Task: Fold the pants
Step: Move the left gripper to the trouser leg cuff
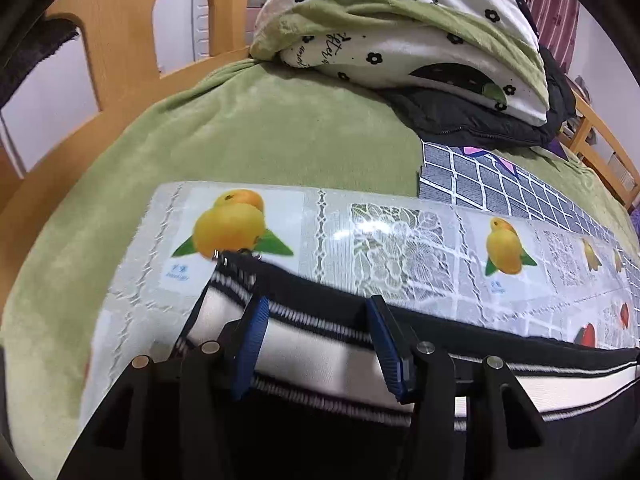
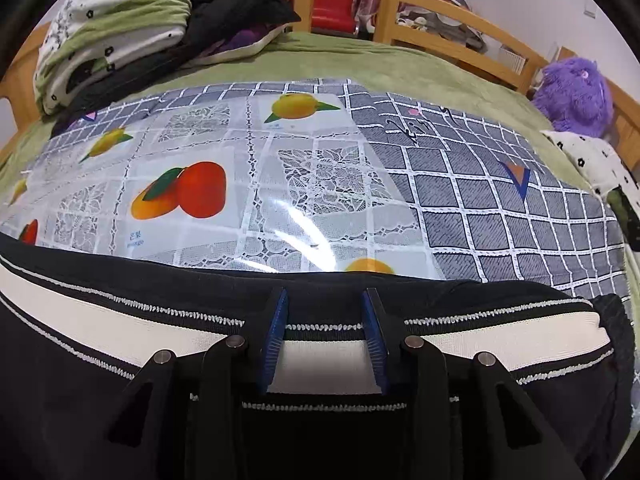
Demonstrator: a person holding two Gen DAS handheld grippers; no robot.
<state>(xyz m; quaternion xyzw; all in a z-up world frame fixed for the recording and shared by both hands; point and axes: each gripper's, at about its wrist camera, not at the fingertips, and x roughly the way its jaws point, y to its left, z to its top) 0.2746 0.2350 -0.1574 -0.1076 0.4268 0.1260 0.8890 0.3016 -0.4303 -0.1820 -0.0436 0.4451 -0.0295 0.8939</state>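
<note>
Both the left claw (image 1: pixel 318 312) and the right claw (image 2: pixel 325 308) stand with jaws apart, nothing pinched, over the white-striped side of the black pants (image 2: pixel 120 320). The pants lie flat along the near edge of the fruit-print plastic sheet (image 2: pixel 248 200) on the bed (image 1: pixel 260 128) (green blanket beneath). They look laid lengthwise, leg on leg, with the crosswise folds probably still to do.

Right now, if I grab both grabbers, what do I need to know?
Left gripper: open, over the pants' striped band near its left end.
Right gripper: open, over the same band near its right end; nothing is held.
The pants lie flat on the fruit-print cover on the bed.
Done: pants laid out.
Left: I can't tell how many folds remain.
</note>
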